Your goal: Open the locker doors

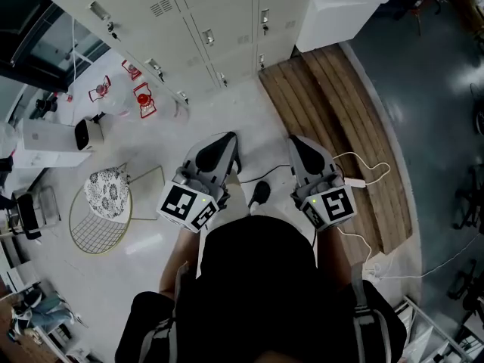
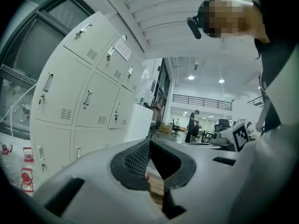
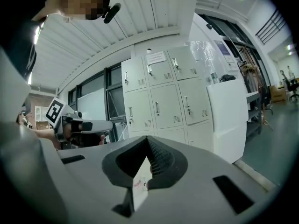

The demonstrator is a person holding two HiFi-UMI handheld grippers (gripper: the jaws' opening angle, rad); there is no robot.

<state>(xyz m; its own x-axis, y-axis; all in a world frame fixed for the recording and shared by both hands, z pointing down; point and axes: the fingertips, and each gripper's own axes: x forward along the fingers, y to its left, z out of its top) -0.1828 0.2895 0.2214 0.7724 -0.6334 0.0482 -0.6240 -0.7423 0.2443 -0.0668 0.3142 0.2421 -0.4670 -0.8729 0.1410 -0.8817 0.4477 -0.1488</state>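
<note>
**Left gripper** [image 2: 149,143]: jaws closed tip to tip with nothing between them, held level at waist height.

**Right gripper** [image 3: 148,139]: likewise closed and empty, tipped slightly downward.

Both are carried side by side, apart from each other, in front of the person [image 1: 257,293] and pointing toward the lockers [image 1: 204,21]. Neither is near a handle, so this reads as a carrying posture. A white cable [image 1: 363,174] trails from the right gripper over the wooden platform [image 1: 340,119] on the person's right.

**Lockers:** a bank of pale metal doors in stacked rows, each with a vent and a small vertical handle [image 3: 157,107]. Every visible door sits flush, so none is judged open and the task is not yet under way. The lockers stand well apart from both grippers, across bare floor [image 1: 249,119].

**Surroundings:** a round wire stool [image 1: 102,210] and red-framed objects [image 1: 142,99] near the locker base lie to the left, off the direct approach.

**Next step, as judged:** move closer and part one gripper's jaws to take a handle.
</note>
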